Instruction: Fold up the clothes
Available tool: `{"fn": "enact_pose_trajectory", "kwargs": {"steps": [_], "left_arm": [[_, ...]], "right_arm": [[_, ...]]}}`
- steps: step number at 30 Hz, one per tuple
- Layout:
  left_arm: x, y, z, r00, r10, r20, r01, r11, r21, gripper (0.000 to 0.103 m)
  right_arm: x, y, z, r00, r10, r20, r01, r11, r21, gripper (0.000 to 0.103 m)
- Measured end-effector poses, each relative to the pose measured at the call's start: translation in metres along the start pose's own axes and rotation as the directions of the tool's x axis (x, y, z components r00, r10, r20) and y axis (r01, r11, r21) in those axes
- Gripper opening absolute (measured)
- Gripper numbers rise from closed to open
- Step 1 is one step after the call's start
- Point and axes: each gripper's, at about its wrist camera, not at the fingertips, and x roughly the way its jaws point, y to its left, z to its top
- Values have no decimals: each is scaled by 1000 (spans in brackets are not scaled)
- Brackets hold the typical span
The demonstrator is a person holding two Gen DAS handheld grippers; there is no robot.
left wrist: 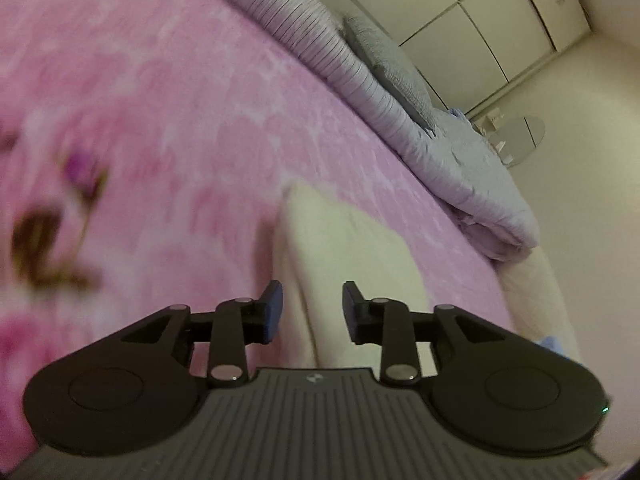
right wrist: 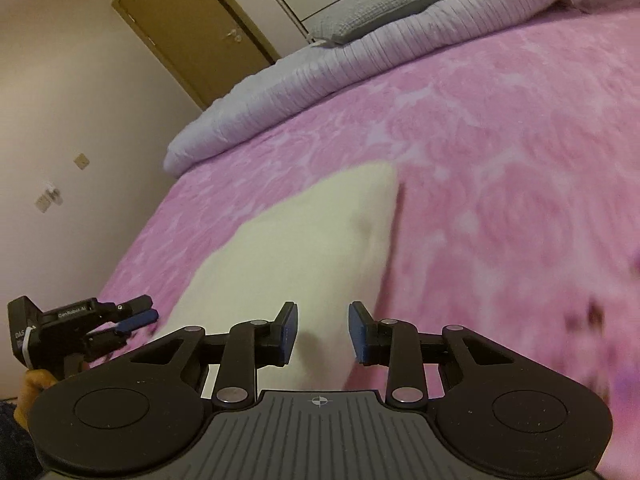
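A cream folded garment [left wrist: 352, 252] lies flat on the pink floral bedspread [left wrist: 180, 100]. It also shows in the right wrist view [right wrist: 296, 248]. My left gripper [left wrist: 312, 308] is open and empty, just above the garment's near end. My right gripper [right wrist: 322, 332] is open and empty, over the garment's near right edge. The left gripper [right wrist: 136, 316] shows in the right wrist view at the far left, beside the garment's left edge, held by a hand.
A rolled lilac quilt [right wrist: 320, 76] and a grey pillow [right wrist: 380, 4] lie along the far side of the bed. A brown door [right wrist: 192, 24] and white wardrobe [left wrist: 480, 12] stand behind. The bed edge [left wrist: 536, 300] drops off on the right in the left wrist view.
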Motion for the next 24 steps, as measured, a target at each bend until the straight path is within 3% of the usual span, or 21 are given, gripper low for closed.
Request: {"fn": "enact_pose_trajectory", "kwargs": {"steps": [3, 6, 10, 16, 20, 22, 24], "left_arm": [[-18, 9, -28, 999, -17, -40, 13, 993, -117, 32], [-25, 13, -42, 999, -15, -51, 7, 987, -161, 34], [-22, 19, -43, 995, -94, -46, 78, 961, -264, 35], [-25, 20, -43, 991, -125, -55, 105, 954, -280, 44], [-7, 22, -48, 989, -100, -108, 67, 959, -277, 44], [0, 24, -52, 990, -108, -95, 77, 956, -283, 44], [0, 23, -53, 990, -130, -64, 109, 960, -259, 31]], "right_arm": [[-14, 6, -18, 1000, 16, -2, -16, 1000, 21, 32], [-17, 12, -21, 1000, 16, 0, -16, 1000, 26, 32], [-16, 19, -19, 1000, 23, 9, -23, 999, 28, 32], [-15, 25, -26, 1000, 0, -2, 0, 1000, 11, 32], [-13, 28, -29, 1000, -17, -4, 17, 1000, 3, 32], [-15, 32, -28, 1000, -24, 1, 24, 1000, -15, 32], [-17, 38, -29, 1000, -26, 5, 26, 998, -53, 32]]}}
